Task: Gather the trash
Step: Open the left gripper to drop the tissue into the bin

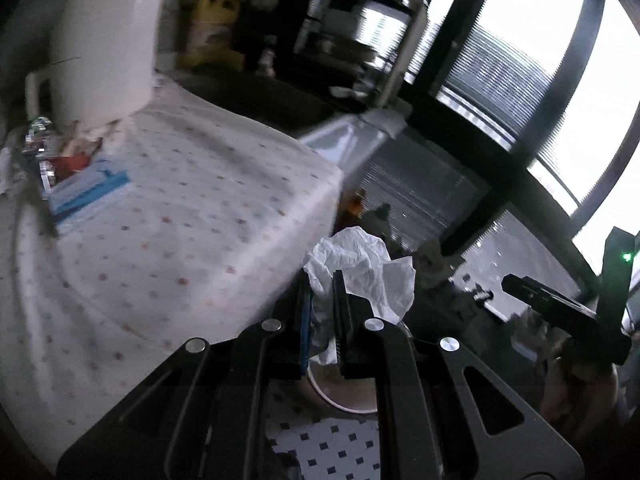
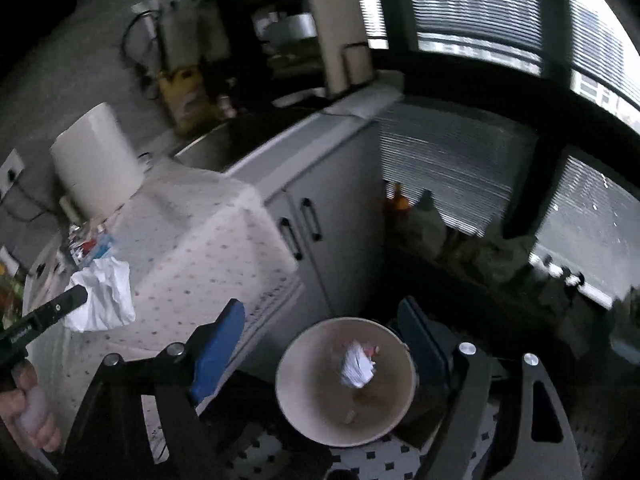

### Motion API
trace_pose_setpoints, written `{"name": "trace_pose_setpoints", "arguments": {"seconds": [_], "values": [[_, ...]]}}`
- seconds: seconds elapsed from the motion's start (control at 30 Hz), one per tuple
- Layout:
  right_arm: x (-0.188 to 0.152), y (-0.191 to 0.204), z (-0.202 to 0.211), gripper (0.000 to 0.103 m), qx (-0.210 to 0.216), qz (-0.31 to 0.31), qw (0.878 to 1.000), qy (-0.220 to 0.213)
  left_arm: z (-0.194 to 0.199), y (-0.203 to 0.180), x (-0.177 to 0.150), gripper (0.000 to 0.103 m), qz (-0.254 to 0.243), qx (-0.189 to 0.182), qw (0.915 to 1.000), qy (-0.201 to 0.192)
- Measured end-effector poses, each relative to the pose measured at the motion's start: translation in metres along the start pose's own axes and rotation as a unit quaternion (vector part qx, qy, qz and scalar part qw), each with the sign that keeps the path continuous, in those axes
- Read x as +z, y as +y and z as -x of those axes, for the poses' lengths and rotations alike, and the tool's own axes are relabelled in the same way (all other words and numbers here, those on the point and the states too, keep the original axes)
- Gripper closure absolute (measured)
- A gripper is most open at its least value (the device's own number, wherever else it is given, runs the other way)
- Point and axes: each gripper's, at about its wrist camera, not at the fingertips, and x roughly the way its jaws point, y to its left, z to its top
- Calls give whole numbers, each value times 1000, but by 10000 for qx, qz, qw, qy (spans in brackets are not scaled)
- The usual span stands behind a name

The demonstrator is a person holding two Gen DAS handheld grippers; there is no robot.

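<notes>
White crumpled tissue [image 1: 362, 268] sitting pinched in left gripper [image 1: 322, 304], hanging beside cloth-covered surface [image 1: 168, 208], above bin [image 2: 346, 380]. Right gripper [image 2: 324, 340] standing spread, empty, over bin holding paper wad [image 2: 358, 368]. Tissue looking light, soft, crushable; pinching any fold is holding it.

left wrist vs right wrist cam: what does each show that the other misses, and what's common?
Left wrist only: the left tongs seen close, shut on the crumpled white tissue, and the right tool's black body at the edge.

Right wrist only: the right tongs open and empty over the bin, a paper wad lying inside it, the cabinet doors, and the hand holding the left tool.

Both: the tissue, the bin rim, the dotted tablecloth, the white appliance, the window blinds.
</notes>
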Motion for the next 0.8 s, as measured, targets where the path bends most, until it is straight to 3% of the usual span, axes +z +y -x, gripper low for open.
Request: {"name": "trace_pose_setpoints", "arguments": {"seconds": [0.37, 0.7, 0.73, 0.77, 0.8], "values": [[-26, -53, 13, 25, -300, -443, 9985, 63, -51, -51, -13, 93, -448, -316, 9969, 561], [-62, -89, 22, 25, -591, -897, 9939, 238, -114, -86, -37, 91, -758, -670, 9865, 1289], [-65, -92, 23, 25, -629, -939, 9932, 267, -121, -89, -39, 84, -753, -802, 9843, 1382], [-69, -94, 23, 25, -667, -978, 9925, 307, -125, -91, -40, 63, -740, -882, 9829, 1435], [-72, -95, 25, 25, -681, -989, 9922, 322, -127, -92, -40, 50, -717, -890, 9832, 1423]]}}
